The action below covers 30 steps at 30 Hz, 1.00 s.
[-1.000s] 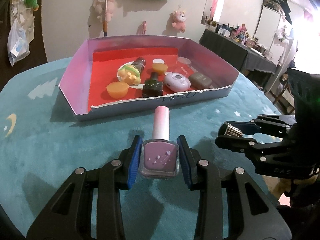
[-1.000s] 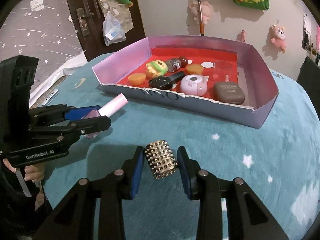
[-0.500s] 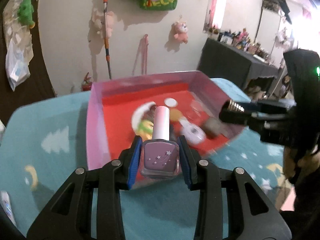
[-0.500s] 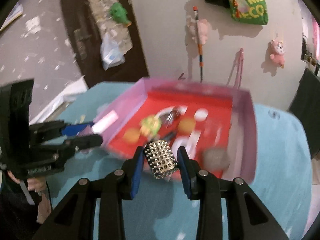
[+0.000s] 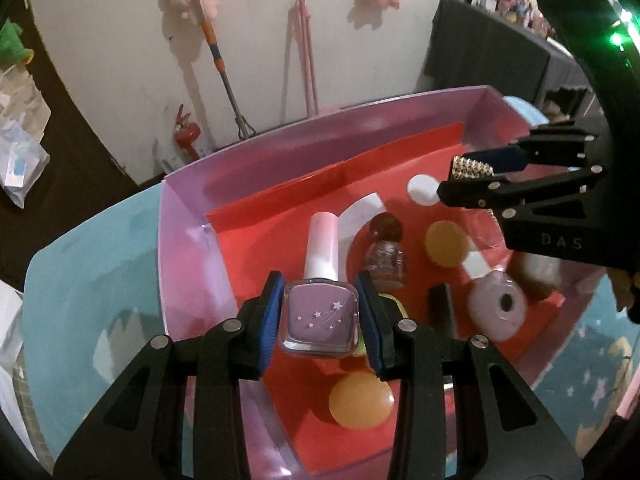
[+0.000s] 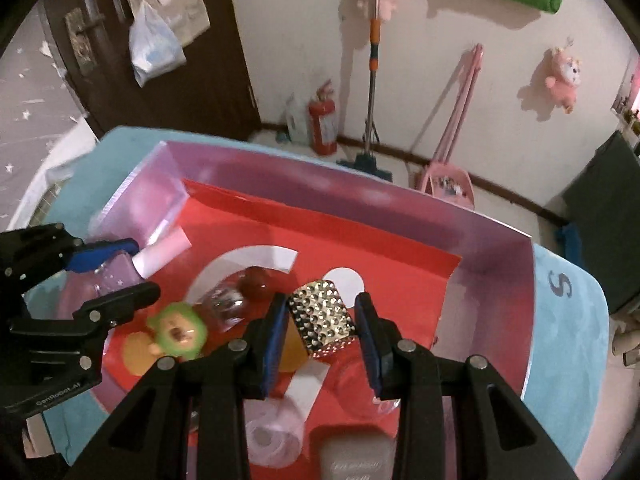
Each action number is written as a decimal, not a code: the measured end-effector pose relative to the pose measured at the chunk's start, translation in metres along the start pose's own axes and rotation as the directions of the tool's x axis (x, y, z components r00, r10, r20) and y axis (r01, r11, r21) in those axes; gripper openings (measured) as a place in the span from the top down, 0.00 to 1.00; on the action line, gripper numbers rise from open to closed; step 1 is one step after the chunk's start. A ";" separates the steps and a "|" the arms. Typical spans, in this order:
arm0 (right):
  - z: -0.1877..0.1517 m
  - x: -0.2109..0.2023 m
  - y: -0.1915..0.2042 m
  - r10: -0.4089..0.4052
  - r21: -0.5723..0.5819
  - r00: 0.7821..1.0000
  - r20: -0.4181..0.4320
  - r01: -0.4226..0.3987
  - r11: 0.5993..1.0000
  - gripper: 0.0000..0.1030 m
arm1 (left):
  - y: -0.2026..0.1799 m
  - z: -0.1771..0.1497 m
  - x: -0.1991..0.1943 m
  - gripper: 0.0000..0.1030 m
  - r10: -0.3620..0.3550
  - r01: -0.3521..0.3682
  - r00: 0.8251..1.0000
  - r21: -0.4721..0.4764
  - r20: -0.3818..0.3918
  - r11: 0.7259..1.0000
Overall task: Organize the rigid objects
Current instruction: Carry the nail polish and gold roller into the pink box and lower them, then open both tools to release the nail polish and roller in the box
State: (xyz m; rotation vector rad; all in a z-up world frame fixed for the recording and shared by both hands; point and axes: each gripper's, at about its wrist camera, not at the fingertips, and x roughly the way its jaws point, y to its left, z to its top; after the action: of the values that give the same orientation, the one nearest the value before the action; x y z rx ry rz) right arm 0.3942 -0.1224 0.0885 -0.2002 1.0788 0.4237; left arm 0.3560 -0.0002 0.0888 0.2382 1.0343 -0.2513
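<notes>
With both tongs hovering over the crowded tray (image 5: pixel 188 240), the left tongs (image 5: pixel 320 316) clenched on the purple polish bottle (image 5: pixel 320 316) and the right tongs (image 6: pixel 322 324) on the studded block (image 6: pixel 322 324), careless drops could knock the 2 yellow discs (image 5: pixel 362 404).
</notes>
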 end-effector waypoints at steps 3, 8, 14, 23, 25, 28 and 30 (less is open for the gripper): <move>0.005 0.014 -0.004 -0.028 -0.013 0.999 -0.041 0.028 1.000 0.64 | 0.001 0.009 0.011 0.67 0.013 -0.013 1.000 0.005 -0.018 1.000; 0.009 0.029 -0.010 -0.023 -0.007 0.996 -0.084 0.023 1.000 0.64 | 0.000 0.013 0.024 0.67 0.030 -0.029 0.998 0.023 -0.047 0.999; 0.009 0.041 -0.008 -0.045 -0.029 0.993 -0.113 0.042 0.999 0.64 | 0.000 0.015 0.037 0.67 0.047 -0.044 0.995 0.035 -0.085 0.998; 0.010 0.047 0.000 -0.082 -0.065 0.989 -0.122 0.075 0.995 0.64 | 0.005 0.015 0.050 0.67 0.060 -0.058 0.991 0.025 -0.121 0.998; 0.010 0.047 0.003 -0.088 -0.072 0.989 -0.120 0.080 0.994 0.64 | 0.008 0.017 0.054 0.67 0.061 -0.058 0.991 0.022 -0.123 0.998; 0.009 0.047 0.004 -0.089 -0.072 0.989 -0.121 0.081 0.994 0.64 | 0.011 0.018 0.055 0.67 0.059 -0.057 0.990 0.017 -0.126 0.998; 0.009 0.047 0.004 -0.089 -0.073 0.989 -0.120 0.081 0.994 0.64 | 0.013 0.018 0.056 0.67 0.061 -0.060 0.990 0.015 -0.127 0.998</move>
State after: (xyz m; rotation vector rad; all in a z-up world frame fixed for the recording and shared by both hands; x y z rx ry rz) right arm 0.4189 -0.1046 0.0515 -0.3346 1.1729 0.3754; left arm 0.4020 0.0011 0.0497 0.2978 1.1502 -0.1887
